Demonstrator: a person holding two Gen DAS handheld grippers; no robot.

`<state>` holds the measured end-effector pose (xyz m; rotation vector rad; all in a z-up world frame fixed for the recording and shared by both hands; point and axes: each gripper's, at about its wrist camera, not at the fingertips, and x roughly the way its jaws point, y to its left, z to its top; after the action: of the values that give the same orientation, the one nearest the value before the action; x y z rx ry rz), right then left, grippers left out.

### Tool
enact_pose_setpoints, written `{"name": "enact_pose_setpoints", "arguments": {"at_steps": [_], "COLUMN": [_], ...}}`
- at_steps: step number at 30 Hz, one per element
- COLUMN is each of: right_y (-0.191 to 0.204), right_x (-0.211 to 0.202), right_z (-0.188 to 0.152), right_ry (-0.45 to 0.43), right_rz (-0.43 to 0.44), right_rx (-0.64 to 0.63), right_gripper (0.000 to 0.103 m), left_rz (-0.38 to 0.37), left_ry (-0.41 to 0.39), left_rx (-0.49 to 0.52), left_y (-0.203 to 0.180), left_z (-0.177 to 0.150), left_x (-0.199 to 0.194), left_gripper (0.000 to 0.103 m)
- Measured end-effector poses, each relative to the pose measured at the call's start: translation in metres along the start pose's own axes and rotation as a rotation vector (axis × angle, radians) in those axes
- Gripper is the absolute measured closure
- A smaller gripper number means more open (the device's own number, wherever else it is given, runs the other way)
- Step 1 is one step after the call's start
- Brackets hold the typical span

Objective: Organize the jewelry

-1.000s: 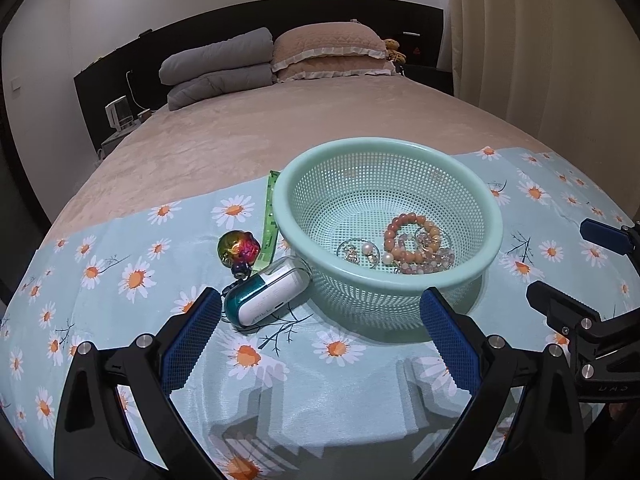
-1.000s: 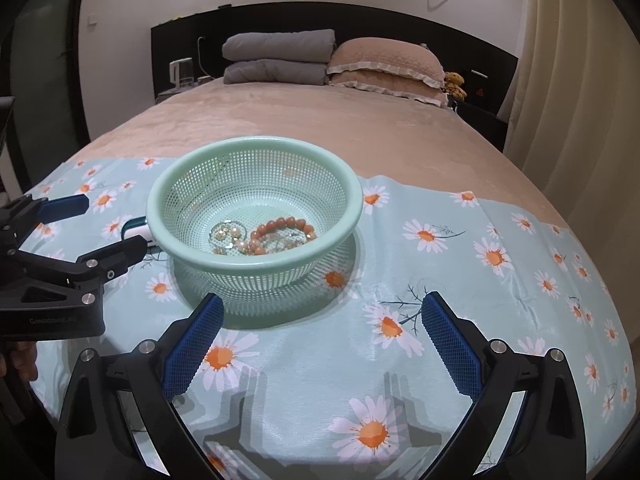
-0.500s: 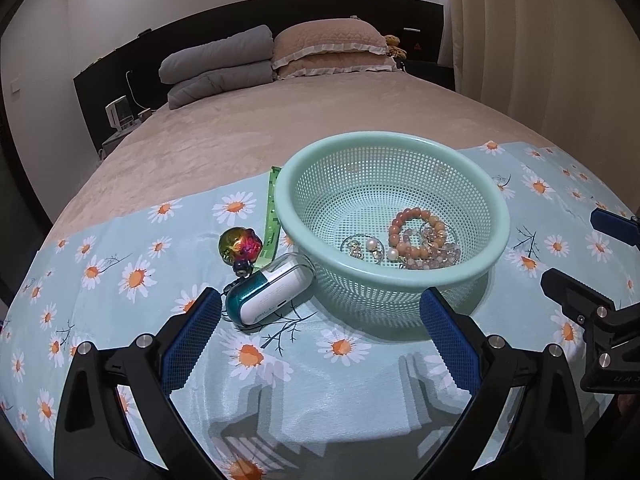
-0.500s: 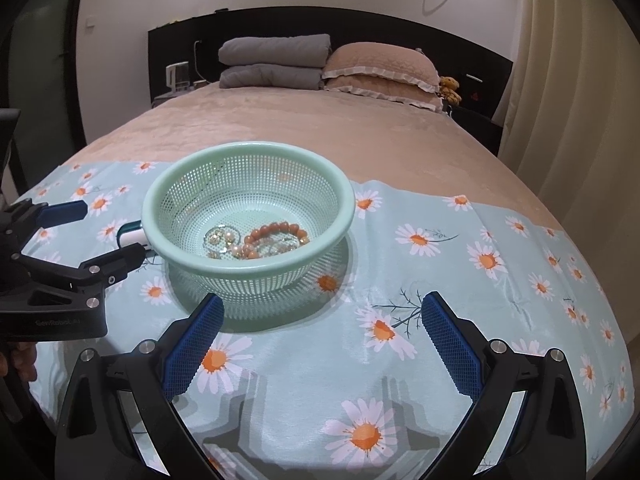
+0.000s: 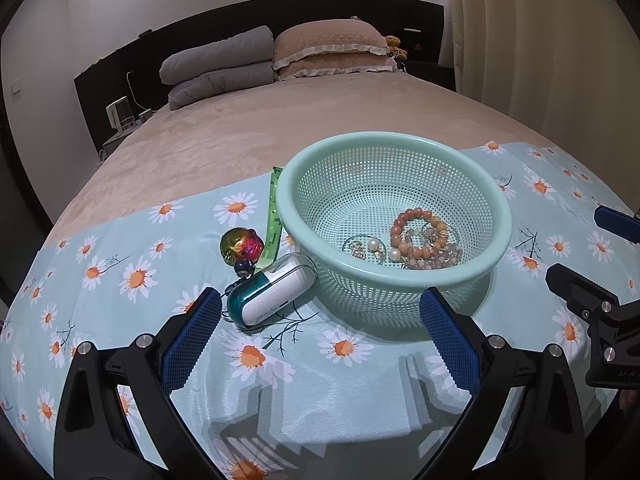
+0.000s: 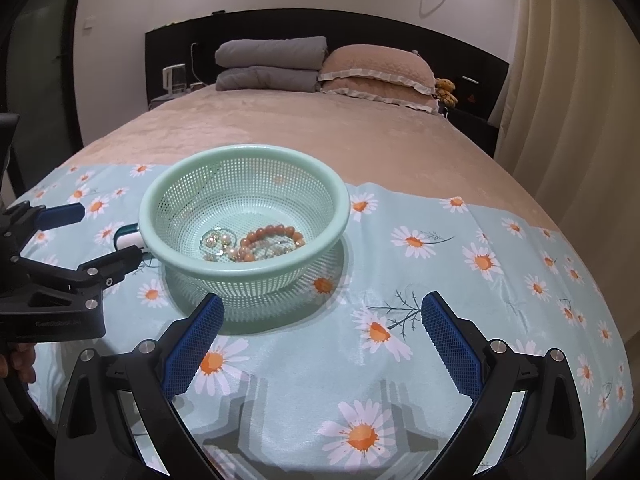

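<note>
A mint green mesh basket (image 5: 304, 224) (image 6: 160, 236) stands on a daisy-print cloth (image 5: 120, 280) (image 6: 460, 280) on a bed. In it lie an orange bead bracelet (image 5: 416, 236) (image 6: 272, 236), a pale bead bracelet (image 5: 444, 260) and pearl earrings (image 5: 366, 246) (image 6: 218, 240). Left of the basket lie an iridescent round charm (image 5: 242, 246) and a teal-and-white case (image 5: 272, 294) (image 6: 126, 238). My left gripper (image 5: 320, 332) is open and empty, just short of the basket. My right gripper (image 6: 322, 334) is open and empty, in front of the basket's right side.
A green ruler (image 5: 272, 216) lies by the basket's left rim. Grey and tan pillows (image 5: 280, 56) (image 6: 320, 64) rest at the dark headboard. A curtain (image 6: 580, 100) hangs at the right. Each gripper shows in the other's view, the left one (image 6: 60, 272) and the right one (image 5: 592, 280).
Both grippers have drawn slightly back and to the side, so the basket sits a little farther away in both views. Both stay open and empty.
</note>
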<state>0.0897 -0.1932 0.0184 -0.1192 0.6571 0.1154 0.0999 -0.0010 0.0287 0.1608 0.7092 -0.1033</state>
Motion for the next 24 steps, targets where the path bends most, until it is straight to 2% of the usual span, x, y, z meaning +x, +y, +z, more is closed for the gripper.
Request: {"name": "enact_pose_setpoints", "arguments": {"at_steps": [24], "right_y": [0.0008], "right_x": [0.0052], "right_z": [-0.0024], "right_ry": [0.032], "right_rz": [0.008], "right_rx": [0.010], "right_gripper": [0.008], "left_rz": [-0.011], "left_ry": [-0.007], "left_rx": [-0.001], "left_y": [-0.0005], "left_z": [0.0016], "left_x": [-0.0036], "left_gripper": [0.006]}}
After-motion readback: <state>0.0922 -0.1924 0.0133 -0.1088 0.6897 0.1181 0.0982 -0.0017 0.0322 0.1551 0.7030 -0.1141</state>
